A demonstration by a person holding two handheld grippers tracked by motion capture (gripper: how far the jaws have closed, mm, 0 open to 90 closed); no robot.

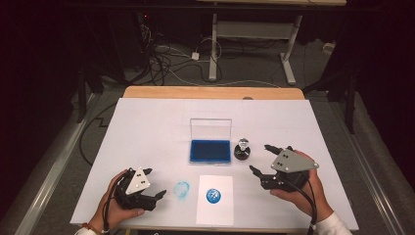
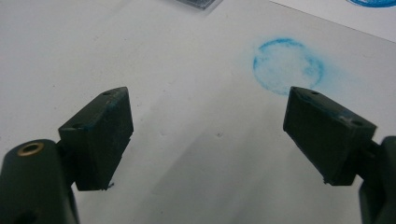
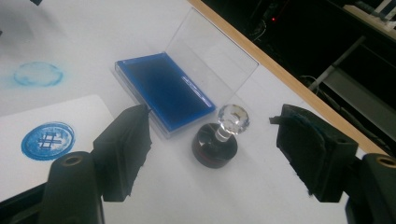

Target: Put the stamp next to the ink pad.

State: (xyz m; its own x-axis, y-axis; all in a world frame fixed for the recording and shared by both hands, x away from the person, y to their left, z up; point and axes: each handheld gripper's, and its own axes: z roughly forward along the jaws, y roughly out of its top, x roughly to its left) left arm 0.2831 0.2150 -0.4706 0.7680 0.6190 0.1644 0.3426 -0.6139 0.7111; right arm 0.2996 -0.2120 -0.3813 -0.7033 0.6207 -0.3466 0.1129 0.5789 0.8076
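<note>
Right claw [image 3: 212,154] wide, empty, near the stamp [image 3: 217,140] beside the open ink pad [image 3: 163,91], left claw [image 2: 208,135] wide, empty, over the counter's [image 1: 147,127] near edge by a blue smudge [image 2: 288,65]

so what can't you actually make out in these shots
- Stamp face: in the right gripper view it stands face down on the table, so its own base hides the design.
- Print on the paper: too small in the high view; the right gripper view shows a hash-like mark, finer detail blurred.
- Ink pad far corner: cut off by the top edge in the left gripper view.
- Pale blue ring: too smudged to read.
</note>
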